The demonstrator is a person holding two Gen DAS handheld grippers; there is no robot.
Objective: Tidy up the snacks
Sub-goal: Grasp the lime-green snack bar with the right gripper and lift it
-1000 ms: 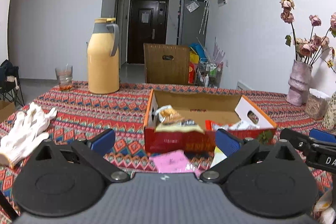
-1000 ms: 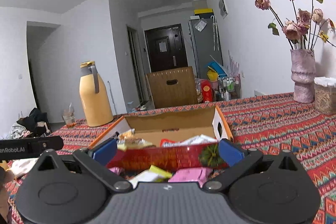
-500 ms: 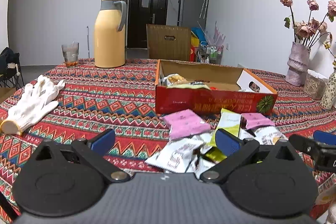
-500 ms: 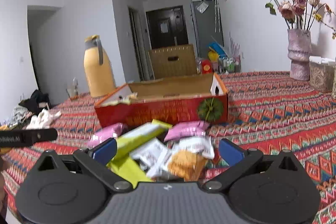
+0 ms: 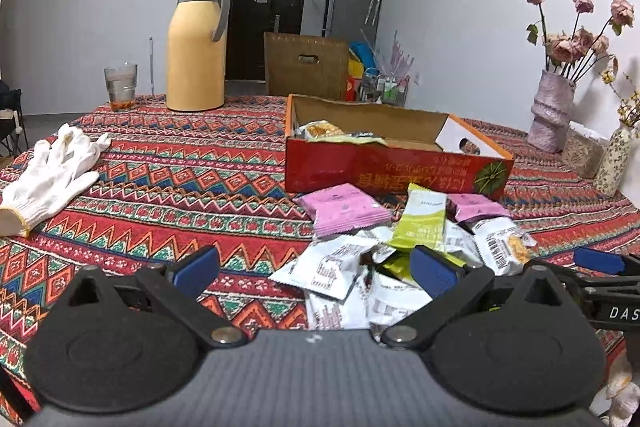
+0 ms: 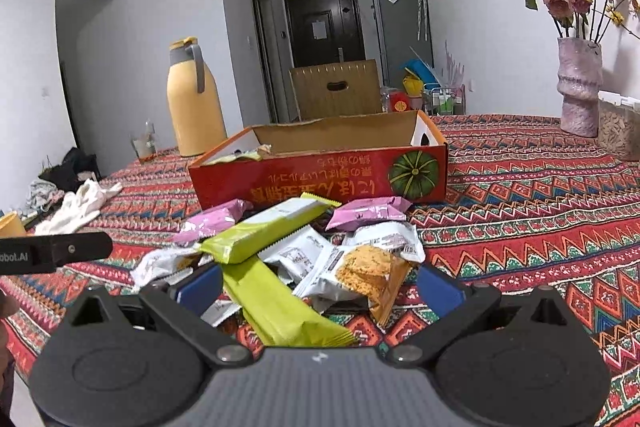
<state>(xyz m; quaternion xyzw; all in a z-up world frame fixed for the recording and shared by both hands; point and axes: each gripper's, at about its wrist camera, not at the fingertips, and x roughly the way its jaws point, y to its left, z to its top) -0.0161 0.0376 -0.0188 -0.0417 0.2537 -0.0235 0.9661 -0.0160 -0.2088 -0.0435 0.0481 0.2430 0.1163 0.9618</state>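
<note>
Both grippers, left (image 5: 314,269) & right (image 6: 318,287), had jaws apart, empty, over the snack pile (image 6: 296,251). Prob. next: grab one packet for the box (image 6: 320,179).

"das" in white on the black arm of the right gripper (image 5: 612,313), lower right of the left wrist view. "obot.ai" in white on the black arm of the left gripper (image 6: 24,257), left edge of the right wrist view. upside-down yellow chinese characters across the red box (image 6: 320,183) front, not legible.
</note>
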